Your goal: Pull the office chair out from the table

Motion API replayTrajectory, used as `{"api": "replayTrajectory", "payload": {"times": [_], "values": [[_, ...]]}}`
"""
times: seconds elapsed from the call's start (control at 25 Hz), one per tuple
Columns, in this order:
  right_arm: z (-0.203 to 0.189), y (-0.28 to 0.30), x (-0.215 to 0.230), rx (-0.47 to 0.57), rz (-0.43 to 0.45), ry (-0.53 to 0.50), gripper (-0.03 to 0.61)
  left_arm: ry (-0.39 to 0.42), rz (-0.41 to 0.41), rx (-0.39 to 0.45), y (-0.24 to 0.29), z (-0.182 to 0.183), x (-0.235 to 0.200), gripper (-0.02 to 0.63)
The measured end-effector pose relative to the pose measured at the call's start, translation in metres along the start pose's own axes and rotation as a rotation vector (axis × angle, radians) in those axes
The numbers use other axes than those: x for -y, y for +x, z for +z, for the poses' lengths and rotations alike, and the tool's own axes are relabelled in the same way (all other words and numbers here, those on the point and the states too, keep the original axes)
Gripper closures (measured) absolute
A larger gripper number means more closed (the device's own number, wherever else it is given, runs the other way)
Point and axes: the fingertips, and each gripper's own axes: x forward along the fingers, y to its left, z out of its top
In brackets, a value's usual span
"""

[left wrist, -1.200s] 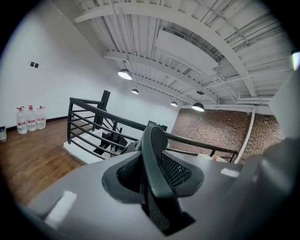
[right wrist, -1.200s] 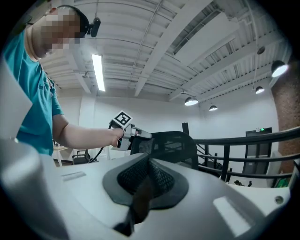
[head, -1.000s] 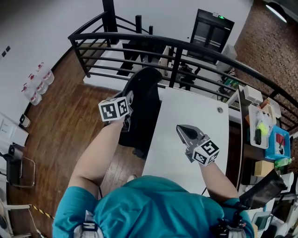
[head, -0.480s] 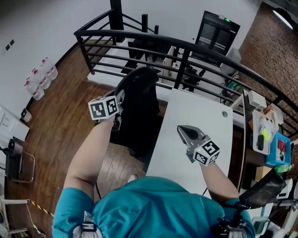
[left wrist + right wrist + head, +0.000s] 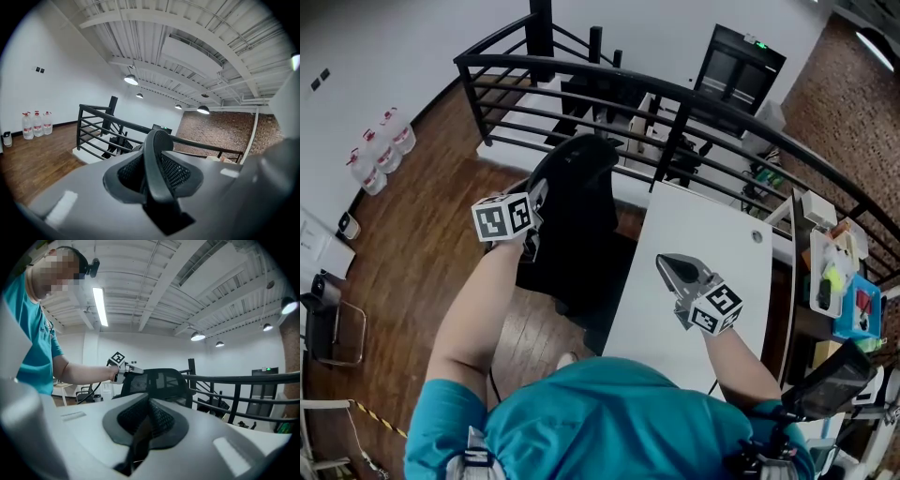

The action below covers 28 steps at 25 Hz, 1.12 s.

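A black mesh office chair stands on the wood floor at the left edge of the white table. My left gripper is shut on the upper rim of the chair's backrest. In the left gripper view the curved black rim runs upright between the pads of that gripper. My right gripper hovers over the table, shut, with nothing in it. In the right gripper view its pads meet, and beyond them I see the chair's back with the left gripper on it.
A black metal railing curves behind the chair and table. Water bottles stand by the left wall. A cluttered shelf is at the right. Another chair sits at the far left. Wood floor lies left of the office chair.
My left gripper has moved left with the chair's back in it, and the chair has rolled away from the table's edge. The right gripper keeps its spot over the table.
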Motion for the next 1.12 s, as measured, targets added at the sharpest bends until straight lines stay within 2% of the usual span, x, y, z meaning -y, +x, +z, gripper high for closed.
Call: {"api": "replayTrajectory", "payload": {"times": [0.48, 0.76, 1.12], "values": [[0.001, 0.036, -0.011, -0.011, -0.009, 0.004, 0.581, 0.002, 0.049, -0.004, -0.013, 0.024, -0.063, 0.492], [-0.001, 0.043, -0.007, -0.013, -0.006, -0.004, 0.581, 0.011, 0.038, 0.019, -0.016, 0.04, -0.094, 0.491], [0.005, 0.085, -0.023, -0.021, -0.035, -0.004, 0.581, 0.023, 0.073, 0.004, -0.04, 0.071, -0.179, 0.486]]}}
